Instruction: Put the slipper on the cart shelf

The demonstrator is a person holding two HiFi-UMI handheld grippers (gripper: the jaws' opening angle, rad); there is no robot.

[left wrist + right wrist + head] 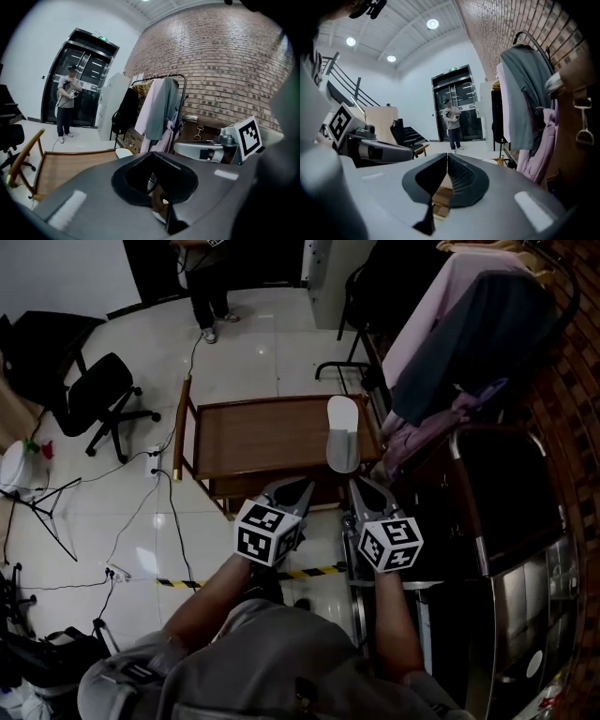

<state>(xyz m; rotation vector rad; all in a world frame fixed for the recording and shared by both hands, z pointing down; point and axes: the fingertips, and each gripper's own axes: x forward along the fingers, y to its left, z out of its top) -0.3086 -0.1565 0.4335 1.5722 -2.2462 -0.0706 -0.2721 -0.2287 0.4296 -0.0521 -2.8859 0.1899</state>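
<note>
Hanging clothes hide the right corner of the wooden cart shelf. The pale, smooth, oval slipper lies on the shelf's right end. Short of the cart, the left claw and right claw are pinched together, empty.

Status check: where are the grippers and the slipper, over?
Left gripper shut, empty. Right gripper shut, empty. Slipper lying on cart top shelf, right end. Nothing blocking; hanging clothes close on right.
</note>
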